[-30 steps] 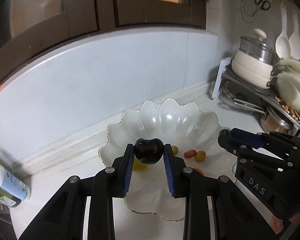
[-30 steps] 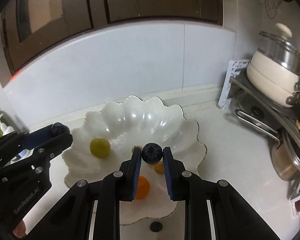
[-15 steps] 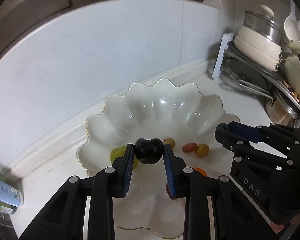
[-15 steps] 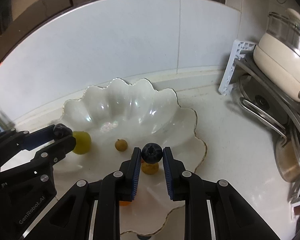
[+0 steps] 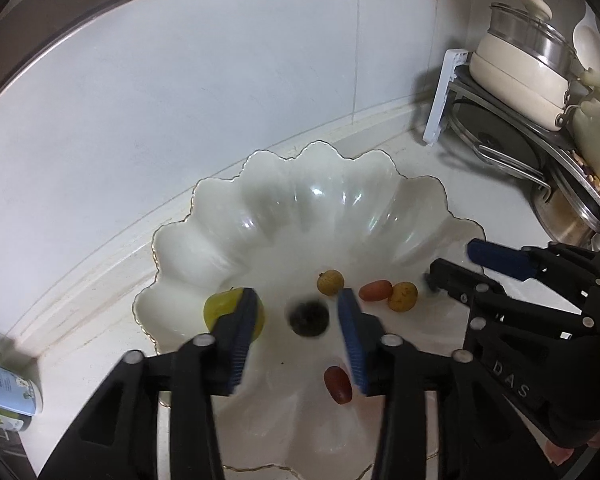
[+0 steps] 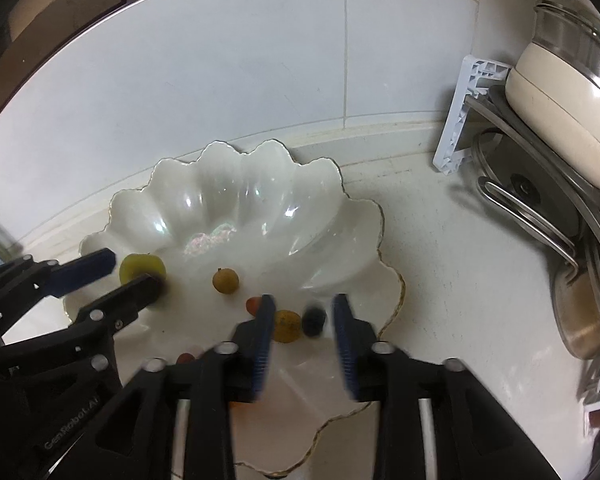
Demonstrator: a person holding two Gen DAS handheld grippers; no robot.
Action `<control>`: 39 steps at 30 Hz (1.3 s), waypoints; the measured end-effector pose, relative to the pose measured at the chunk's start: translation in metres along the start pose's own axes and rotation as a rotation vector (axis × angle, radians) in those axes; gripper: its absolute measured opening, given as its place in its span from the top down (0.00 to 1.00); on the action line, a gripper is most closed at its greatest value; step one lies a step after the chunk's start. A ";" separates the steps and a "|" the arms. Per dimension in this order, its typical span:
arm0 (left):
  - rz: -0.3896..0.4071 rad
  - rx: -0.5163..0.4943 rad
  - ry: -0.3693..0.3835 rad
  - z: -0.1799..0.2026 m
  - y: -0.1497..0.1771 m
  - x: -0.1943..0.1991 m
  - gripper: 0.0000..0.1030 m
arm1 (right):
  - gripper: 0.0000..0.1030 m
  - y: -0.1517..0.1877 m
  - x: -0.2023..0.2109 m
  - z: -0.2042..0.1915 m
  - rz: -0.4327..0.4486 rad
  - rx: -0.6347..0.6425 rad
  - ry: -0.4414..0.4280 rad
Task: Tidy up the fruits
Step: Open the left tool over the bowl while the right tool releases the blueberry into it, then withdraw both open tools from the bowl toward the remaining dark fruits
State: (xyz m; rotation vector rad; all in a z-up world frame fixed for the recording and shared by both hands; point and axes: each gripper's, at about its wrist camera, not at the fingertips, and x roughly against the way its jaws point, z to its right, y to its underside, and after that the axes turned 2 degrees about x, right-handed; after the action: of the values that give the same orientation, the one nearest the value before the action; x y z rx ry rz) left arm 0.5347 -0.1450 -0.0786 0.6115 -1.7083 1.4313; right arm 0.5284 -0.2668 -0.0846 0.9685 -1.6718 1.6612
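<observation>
A white scalloped bowl (image 5: 300, 208) sits on the counter; it also shows in the right wrist view (image 6: 236, 208). My left gripper (image 5: 298, 316) is open over it, and a dark plum (image 5: 309, 319), blurred, is between the spread fingers, free of them. My right gripper (image 6: 302, 316) is open, with a blurred blueberry (image 6: 314, 320) loose between its fingers. In the bowl lie a yellow-green fruit (image 5: 224, 310), a brown longan (image 5: 330, 282), a red tomato (image 5: 375, 290), a yellow fruit (image 5: 404, 297) and a dark red grape (image 5: 337, 384).
A dish rack (image 5: 512, 152) with a cream pot (image 5: 524, 68) and pans stands at the right, also in the right wrist view (image 6: 540, 208). A white bottle (image 5: 8, 392) lies at the far left. The tiled wall (image 5: 220, 80) is behind the bowl.
Both grippers have opened and let go: the plum has left the left fingers and the blueberry the right, both dropping toward the bowl. Both grippers have moved lower over the bowl.
</observation>
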 end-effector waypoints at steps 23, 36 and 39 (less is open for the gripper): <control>0.139 0.048 -0.032 -0.019 0.020 0.068 0.57 | 0.62 0.022 0.067 -0.019 0.121 0.045 0.038; 0.193 0.040 -0.024 -0.020 0.039 0.113 0.57 | 0.62 0.043 0.114 -0.028 0.208 0.035 0.054; 0.209 0.030 -0.019 -0.017 0.045 0.122 0.56 | 0.62 0.049 0.125 -0.030 0.234 0.035 0.065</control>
State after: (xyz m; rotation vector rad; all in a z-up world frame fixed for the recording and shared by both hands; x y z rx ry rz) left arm 0.4364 -0.1021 -0.0034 0.4749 -1.8112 1.6029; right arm 0.4147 -0.2502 -0.0084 0.7496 -1.7723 1.8571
